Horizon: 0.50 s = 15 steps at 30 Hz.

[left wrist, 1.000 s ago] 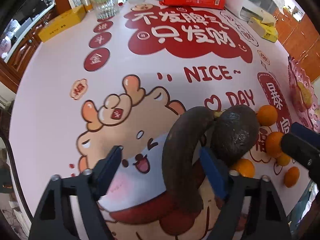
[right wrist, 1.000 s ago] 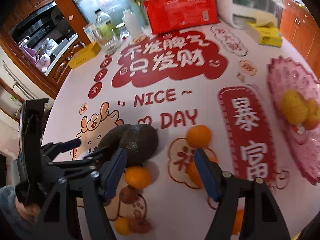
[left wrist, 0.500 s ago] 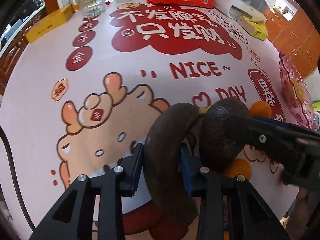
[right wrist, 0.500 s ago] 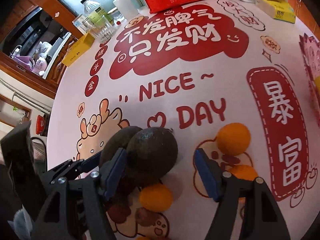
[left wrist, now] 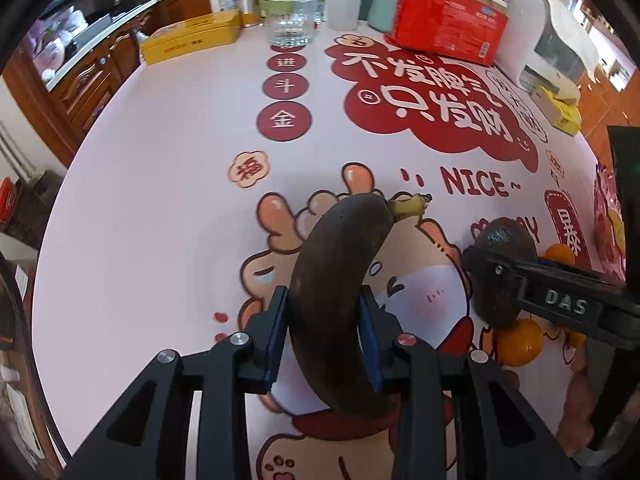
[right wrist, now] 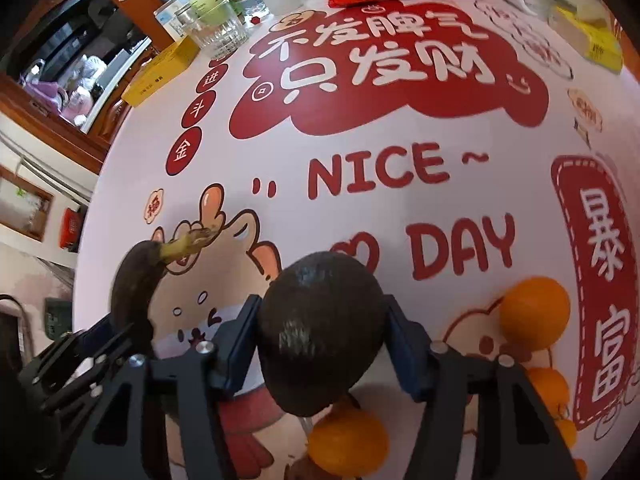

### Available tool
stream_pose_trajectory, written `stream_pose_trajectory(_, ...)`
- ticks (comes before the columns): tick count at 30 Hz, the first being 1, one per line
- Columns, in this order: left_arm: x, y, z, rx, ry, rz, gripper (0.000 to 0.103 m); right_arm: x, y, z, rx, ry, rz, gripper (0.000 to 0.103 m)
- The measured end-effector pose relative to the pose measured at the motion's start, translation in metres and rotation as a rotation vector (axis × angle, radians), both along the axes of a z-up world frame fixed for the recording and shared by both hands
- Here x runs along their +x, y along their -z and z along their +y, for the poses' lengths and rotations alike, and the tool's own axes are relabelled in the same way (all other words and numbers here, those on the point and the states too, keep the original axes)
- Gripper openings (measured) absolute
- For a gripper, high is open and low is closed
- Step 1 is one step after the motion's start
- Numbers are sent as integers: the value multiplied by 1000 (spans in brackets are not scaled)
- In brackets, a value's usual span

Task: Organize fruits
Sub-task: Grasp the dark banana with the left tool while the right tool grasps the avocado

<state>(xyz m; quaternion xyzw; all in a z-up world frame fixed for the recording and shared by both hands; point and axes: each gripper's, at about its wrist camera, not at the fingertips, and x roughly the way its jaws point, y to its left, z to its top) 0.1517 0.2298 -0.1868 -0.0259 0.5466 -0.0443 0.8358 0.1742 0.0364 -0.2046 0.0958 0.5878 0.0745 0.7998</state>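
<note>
I have the blackened banana [left wrist: 336, 292] pinched across its middle in the left gripper [left wrist: 324, 336], pads pressed to both sides, its stub of stem pointing away from me over the printed tablecloth [left wrist: 160, 208]. The right gripper [right wrist: 320, 348] straddles the dark avocado [right wrist: 320, 332]; its jaws have just been closing, and the blue pads look to be meeting the skin on both sides, though from this angle I can't swear the right-hand pad is pressing rather than just beside it.

So the job now, as I read it, is to finish both pick-ups cleanly. With the avocado I'd want the pads seated at its widest part before lifting, since a rounded, hard fruit can squirt out of a shallow grip. An orange [right wrist: 348, 436] sits just under it and another orange [right wrist: 536, 312] lies near to the right, so I'd lift straight up to avoid rolling them. The banana is soft, so no more squeeze than it has. The pink dish [left wrist: 608, 216] at the far right seems the likely destination.
</note>
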Motion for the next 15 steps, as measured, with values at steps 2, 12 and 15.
stream_pose_trajectory(2, -5, -3, 5, -8, -11, -1, 32, -1, -2, 7, -40, -19, -17, 59)
stream_pose_trajectory(12, -29, -51, 10, -11, -28, -64, 32, -25, -41, 10, 12, -58, -103, 58)
stream_pose_trajectory(15, -38, -72, 3, -19, -17, -80, 32, -37, -65, 3, 40, -60, -138, 58)
